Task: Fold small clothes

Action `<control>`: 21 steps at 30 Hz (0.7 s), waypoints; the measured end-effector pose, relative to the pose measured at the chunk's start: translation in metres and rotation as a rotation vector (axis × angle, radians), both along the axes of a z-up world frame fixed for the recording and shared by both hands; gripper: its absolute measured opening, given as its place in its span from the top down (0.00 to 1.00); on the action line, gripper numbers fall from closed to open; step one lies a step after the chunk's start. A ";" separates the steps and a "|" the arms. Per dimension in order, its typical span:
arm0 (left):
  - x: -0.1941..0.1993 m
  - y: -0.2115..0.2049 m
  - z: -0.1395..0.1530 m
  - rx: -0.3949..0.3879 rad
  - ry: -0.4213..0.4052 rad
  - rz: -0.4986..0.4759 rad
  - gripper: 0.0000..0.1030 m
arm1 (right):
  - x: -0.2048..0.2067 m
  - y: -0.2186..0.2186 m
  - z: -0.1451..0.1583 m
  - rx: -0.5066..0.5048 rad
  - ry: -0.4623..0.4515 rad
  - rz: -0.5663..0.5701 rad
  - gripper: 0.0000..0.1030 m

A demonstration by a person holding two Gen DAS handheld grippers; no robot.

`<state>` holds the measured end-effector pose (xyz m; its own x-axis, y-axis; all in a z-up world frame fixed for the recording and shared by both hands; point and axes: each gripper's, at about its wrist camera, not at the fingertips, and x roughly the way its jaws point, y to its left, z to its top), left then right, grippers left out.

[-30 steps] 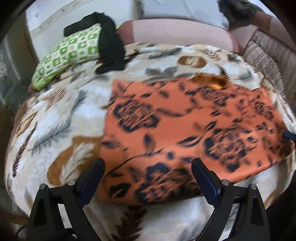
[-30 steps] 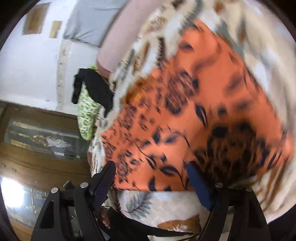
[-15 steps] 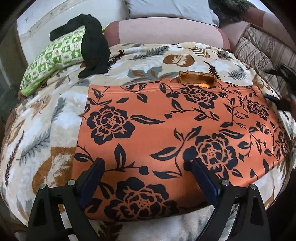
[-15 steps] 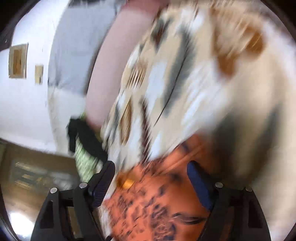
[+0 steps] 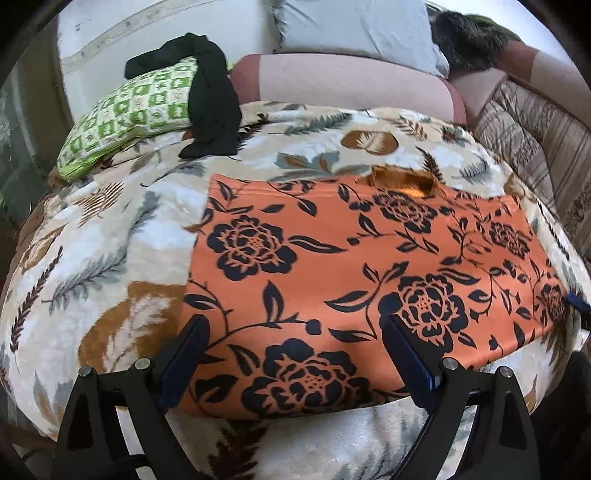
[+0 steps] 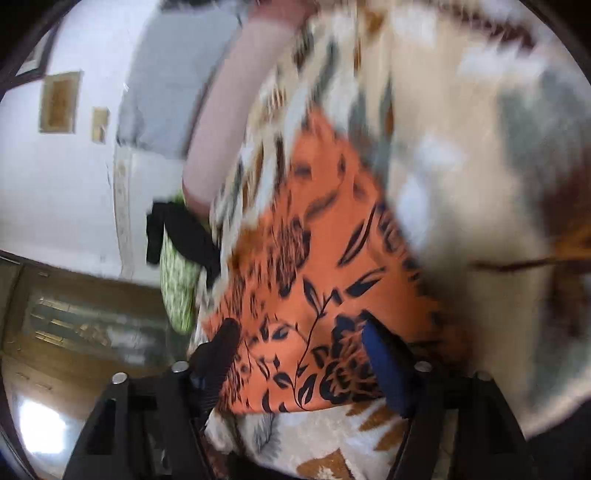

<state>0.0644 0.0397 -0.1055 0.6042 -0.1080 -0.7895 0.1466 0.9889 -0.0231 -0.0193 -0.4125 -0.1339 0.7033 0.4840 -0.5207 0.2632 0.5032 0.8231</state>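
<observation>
No readable text, label, brand, number or sign shows in either wrist view.

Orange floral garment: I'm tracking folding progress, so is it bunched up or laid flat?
Laid flat. The orange floral garment lies smooth, its straight edges forming a rectangle on the leaf-print blanket.

A home living room is shown: a pink sofa backrest (image 5: pixel 354 81) is seen behind a leaf-patterned blanket (image 5: pixel 110 236), with a green checked cushion (image 5: pixel 129 114) and grey pillow (image 5: pixel 354 29) against it, and framed pictures (image 6: pixel 59 101) on the white wall.
</observation>
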 end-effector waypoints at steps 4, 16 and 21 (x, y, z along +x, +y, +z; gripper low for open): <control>-0.001 0.000 0.006 -0.040 -0.007 0.008 0.09 | -0.020 0.018 0.004 0.056 0.009 0.069 0.20; 0.021 -0.041 0.003 -0.059 0.008 -0.058 0.09 | -0.011 0.008 -0.052 0.197 0.096 -0.245 0.23; 0.032 -0.059 -0.016 -0.006 0.051 -0.078 0.09 | -0.003 0.006 -0.039 0.085 0.129 -0.211 0.82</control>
<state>0.0964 -0.0193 -0.1212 0.5530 -0.1586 -0.8180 0.2220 0.9743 -0.0387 -0.0220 -0.4068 -0.1732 0.7237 0.3798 -0.5762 0.4604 0.3564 0.8131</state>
